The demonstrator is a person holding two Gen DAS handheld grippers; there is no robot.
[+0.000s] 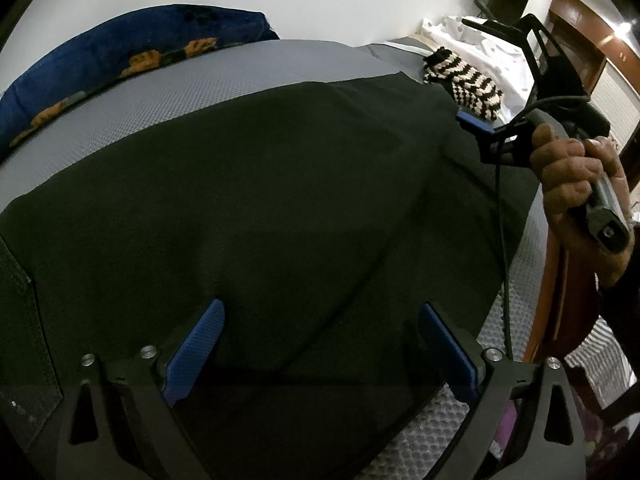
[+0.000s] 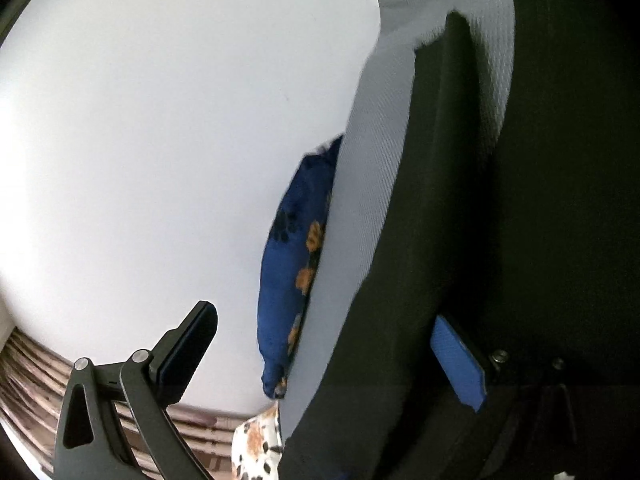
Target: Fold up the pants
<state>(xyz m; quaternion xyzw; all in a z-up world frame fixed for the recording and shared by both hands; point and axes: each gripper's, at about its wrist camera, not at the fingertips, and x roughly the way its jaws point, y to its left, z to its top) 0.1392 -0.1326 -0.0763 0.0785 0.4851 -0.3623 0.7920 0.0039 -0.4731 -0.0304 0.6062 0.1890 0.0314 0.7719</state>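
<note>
Left wrist view: left claw (image 1: 320, 356) gapes empty over the black pants (image 1: 256, 184), right claw (image 2: 332, 360) equally wide, poised to grab edges.

Left gripper (image 1: 320, 344), bottom of frame: black skeletal frame w/ triangular cutouts, silver screws, blue textured pads (image 1: 196, 348). Right gripper (image 1: 476, 124), upper right: same black frame, blue pad, grey-black handle, thin black cable hanging off it. Person's hand (image 1: 576, 192) at right edge, dark sleeve (image 1: 618, 312) below wrist.
</note>
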